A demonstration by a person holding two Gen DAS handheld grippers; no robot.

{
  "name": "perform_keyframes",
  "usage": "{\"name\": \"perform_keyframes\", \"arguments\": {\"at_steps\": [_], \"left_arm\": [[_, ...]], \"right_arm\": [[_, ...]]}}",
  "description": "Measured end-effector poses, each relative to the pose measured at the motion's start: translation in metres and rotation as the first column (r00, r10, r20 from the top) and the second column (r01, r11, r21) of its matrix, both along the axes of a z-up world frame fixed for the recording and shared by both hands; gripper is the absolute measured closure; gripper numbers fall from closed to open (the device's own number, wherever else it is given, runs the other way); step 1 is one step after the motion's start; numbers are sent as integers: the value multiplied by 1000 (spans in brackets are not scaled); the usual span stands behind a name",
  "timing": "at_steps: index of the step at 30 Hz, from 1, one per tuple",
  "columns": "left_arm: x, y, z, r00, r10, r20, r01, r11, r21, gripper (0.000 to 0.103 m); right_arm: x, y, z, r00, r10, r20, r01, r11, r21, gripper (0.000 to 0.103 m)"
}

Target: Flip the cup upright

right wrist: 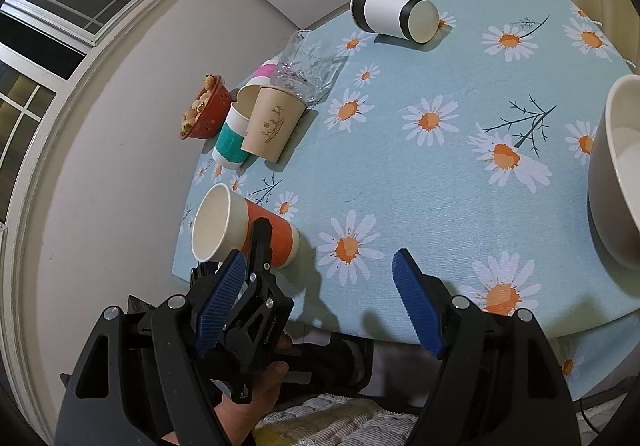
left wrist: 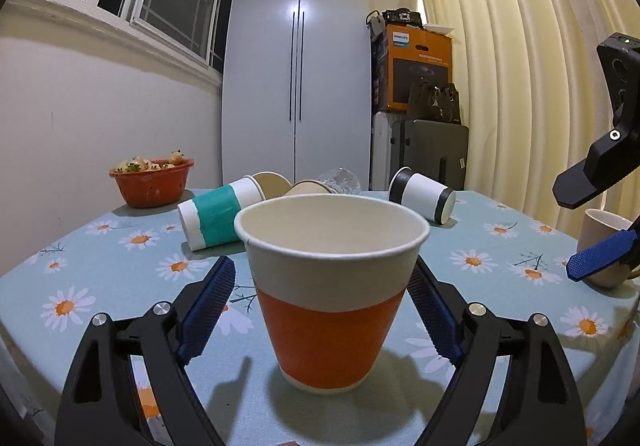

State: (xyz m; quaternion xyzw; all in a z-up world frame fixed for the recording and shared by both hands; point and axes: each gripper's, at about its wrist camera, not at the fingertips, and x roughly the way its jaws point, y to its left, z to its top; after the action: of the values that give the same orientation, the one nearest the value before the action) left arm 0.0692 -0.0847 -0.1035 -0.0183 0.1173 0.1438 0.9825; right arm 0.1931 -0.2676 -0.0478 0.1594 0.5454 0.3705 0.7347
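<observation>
An orange-banded paper cup (left wrist: 332, 294) stands upright on the daisy tablecloth (left wrist: 120, 258). My left gripper (left wrist: 322, 306) is open, its blue pads on either side of the cup with small gaps. The cup also shows in the right wrist view (right wrist: 244, 230), with the left gripper (right wrist: 260, 246) around it. My right gripper (right wrist: 320, 298) is open and empty above the table's near edge; it appears at the right in the left wrist view (left wrist: 592, 230).
Behind lie a teal-banded cup (left wrist: 218, 216), a brown cup (right wrist: 272, 124), a black-banded cup (left wrist: 424, 194) and a tipped glass (right wrist: 308, 68). A red bowl (left wrist: 152, 182) sits far left, a beige mug (right wrist: 616, 174) at right.
</observation>
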Motion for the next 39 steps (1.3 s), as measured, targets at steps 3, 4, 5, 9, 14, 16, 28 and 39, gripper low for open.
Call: {"name": "perform_keyframes", "arguments": {"at_steps": [3, 4, 5, 9, 14, 16, 28, 39], "left_arm": [[0, -2, 3, 1000, -7, 3, 7, 1000, 0, 18], [0, -2, 3, 1000, -9, 3, 9, 1000, -2, 17], [-1, -2, 5, 1000, -12, 4, 12, 1000, -5, 12], [-6, -5, 11, 1000, -31, 5, 31, 1000, 1, 11], [-14, 0, 27, 999, -38, 3, 38, 999, -17, 7], [-19, 5, 39, 999, -49, -3, 49, 998, -33, 7], [-41, 61, 97, 974, -184, -134, 175, 982, -75, 7], [-66, 87, 112, 946, -259, -195, 250, 966, -72, 7]], "right_arm": [[0, 0, 1, 1000, 1, 3, -1, 1000, 3, 27], [-1, 0, 1, 1000, 0, 4, 0, 1000, 4, 27], [-1, 0, 2, 1000, -1, 5, 1, 1000, 6, 27], [-1, -1, 5, 1000, -7, 24, 6, 1000, 8, 27], [-4, -1, 11, 999, -1, 54, -1, 1000, 25, 27], [-7, 0, 16, 996, 3, 91, -5, 1000, 20, 27], [-39, 12, 47, 926, 44, 376, -35, 999, -31, 25], [-72, 27, 51, 817, 65, 572, 38, 985, -166, 25]]}}
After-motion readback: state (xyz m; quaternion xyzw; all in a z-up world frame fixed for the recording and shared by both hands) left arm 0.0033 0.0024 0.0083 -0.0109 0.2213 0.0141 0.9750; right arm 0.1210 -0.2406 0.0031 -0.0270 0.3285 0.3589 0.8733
